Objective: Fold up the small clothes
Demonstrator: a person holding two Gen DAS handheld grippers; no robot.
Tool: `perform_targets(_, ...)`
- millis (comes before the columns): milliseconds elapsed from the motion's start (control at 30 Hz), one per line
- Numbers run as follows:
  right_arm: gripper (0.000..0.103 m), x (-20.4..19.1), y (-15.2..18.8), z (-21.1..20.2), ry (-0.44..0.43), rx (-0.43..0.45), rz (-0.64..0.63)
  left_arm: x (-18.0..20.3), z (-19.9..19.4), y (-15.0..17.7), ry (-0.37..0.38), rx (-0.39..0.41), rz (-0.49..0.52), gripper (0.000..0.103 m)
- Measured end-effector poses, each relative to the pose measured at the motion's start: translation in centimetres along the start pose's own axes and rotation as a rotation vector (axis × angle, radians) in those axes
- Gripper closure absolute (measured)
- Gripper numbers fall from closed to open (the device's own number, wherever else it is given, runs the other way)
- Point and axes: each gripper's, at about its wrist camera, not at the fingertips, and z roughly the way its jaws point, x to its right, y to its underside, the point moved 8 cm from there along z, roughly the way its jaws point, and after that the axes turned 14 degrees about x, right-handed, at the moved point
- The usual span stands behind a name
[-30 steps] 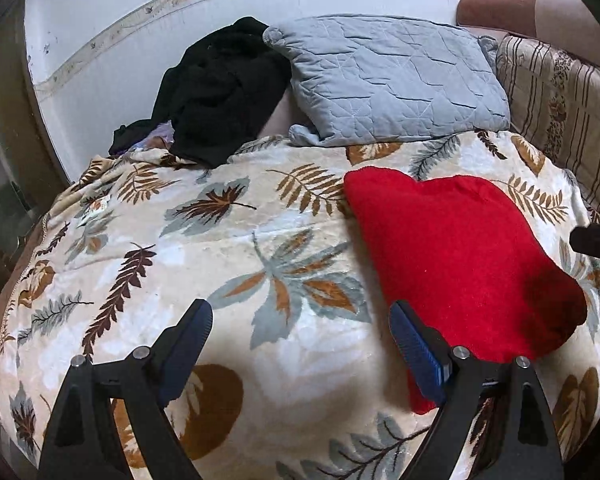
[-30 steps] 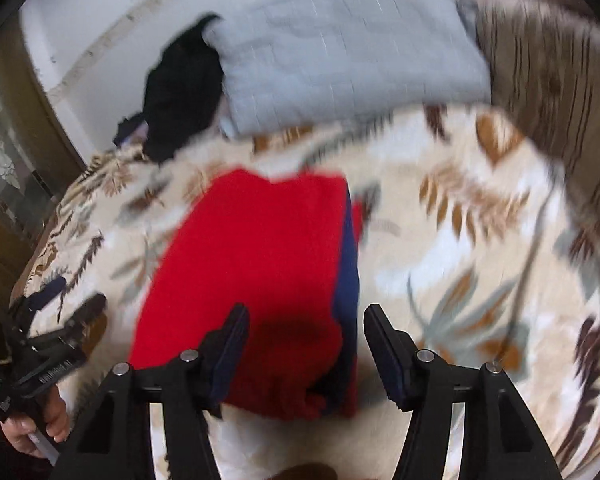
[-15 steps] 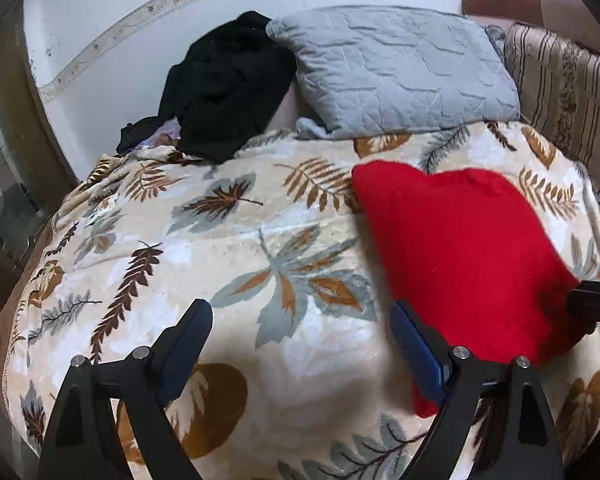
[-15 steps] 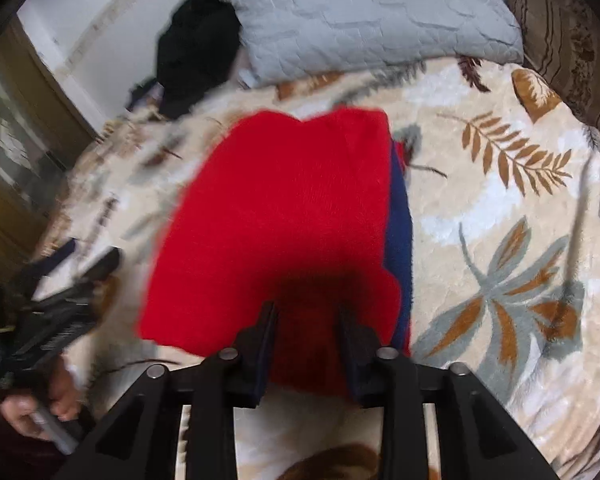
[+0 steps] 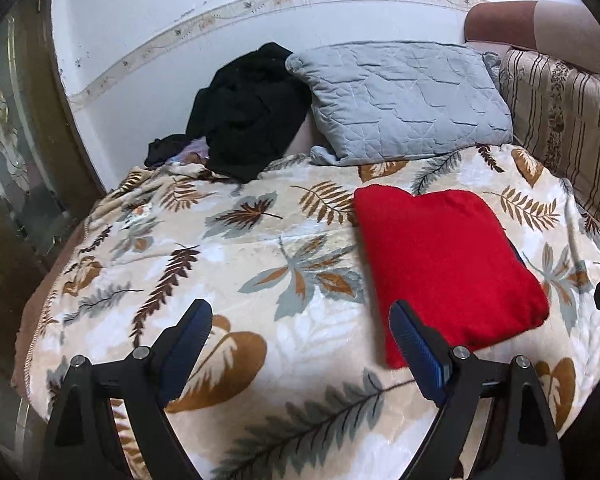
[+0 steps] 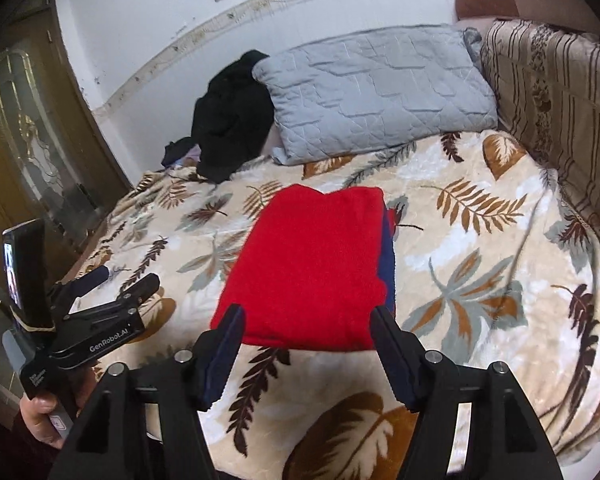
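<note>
A folded red garment [image 5: 444, 264] lies flat on a bed covered by a cream blanket [image 5: 220, 280] printed with brown and grey leaves. In the left wrist view the left gripper [image 5: 300, 344] hangs above bare blanket with its jaws spread wide and nothing between them; the red garment sits to its right, its near corner just past the right-hand finger. The right wrist view looks at the same garment [image 6: 312, 264] from straight on, and only here a dark blue strip [image 6: 387, 256] shows along the garment's right edge, tucked under the red layer. The right gripper [image 6: 306, 344] is also wide apart and holds nothing, its two fingertips framing the garment's near edge without touching it. This view also shows what the other cannot: the left gripper [image 6: 116, 280] seen from the side at the far left, gripped by a hand [image 6: 44, 416], with a phone [image 6: 24, 276] strapped upright to it. Both views show a grey quilted pillow [image 5: 400, 100] against the white wall at the head of the bed, a heap of black clothes [image 5: 248, 112] just to its left, and a striped cushion [image 5: 568, 120] on the right. A brown door [image 6: 32, 128] stands at the left.
</note>
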Motion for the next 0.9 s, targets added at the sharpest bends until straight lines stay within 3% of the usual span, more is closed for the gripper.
perform_targets(433, 0.034, -0.8, 0.3, -3.9, -0.058, 0.045, 0.020, -0.6, -4.9, -2.4, -0.049, 0.064, 0.006, 0.012)
perform_targets(900, 0.034, -1.9, -0.9, -6.1, -0.091, 0.097, -0.003, -1.6, -6.4, -3.6, -0.097, 0.099, -0.004, 0.012)
